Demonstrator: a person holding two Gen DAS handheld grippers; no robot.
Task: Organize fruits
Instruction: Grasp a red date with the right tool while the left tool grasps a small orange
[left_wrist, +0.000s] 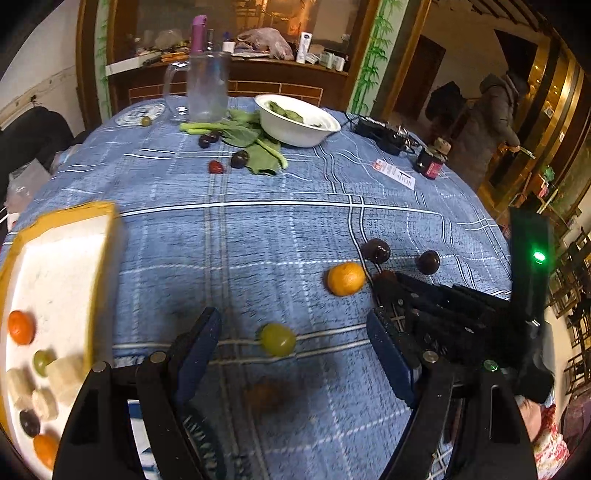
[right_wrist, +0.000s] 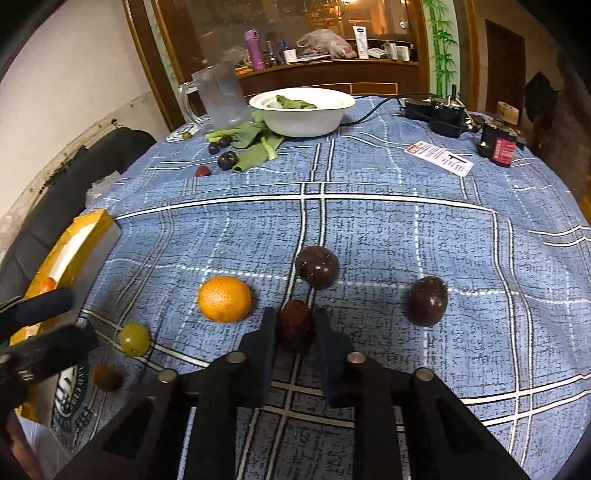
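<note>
Right gripper (right_wrist: 295, 332): its two fingers are closing narrowly on a small dark red fruit (right_wrist: 294, 325), which is sitting on the blue tablecloth (right_wrist: 369, 229) between the pads.
Left gripper (left_wrist: 295, 343): its fingers are standing wide apart and holding nothing; a green grape (left_wrist: 277, 339) is lying on the cloth between them.
Orange (right_wrist: 224, 299): lying just left of the held fruit, with two dark round fruits (right_wrist: 317, 266) behind.
Left view only: it is showing the inside of the white tray (left_wrist: 62, 258), with oranges, a grape and pale pieces.
</note>
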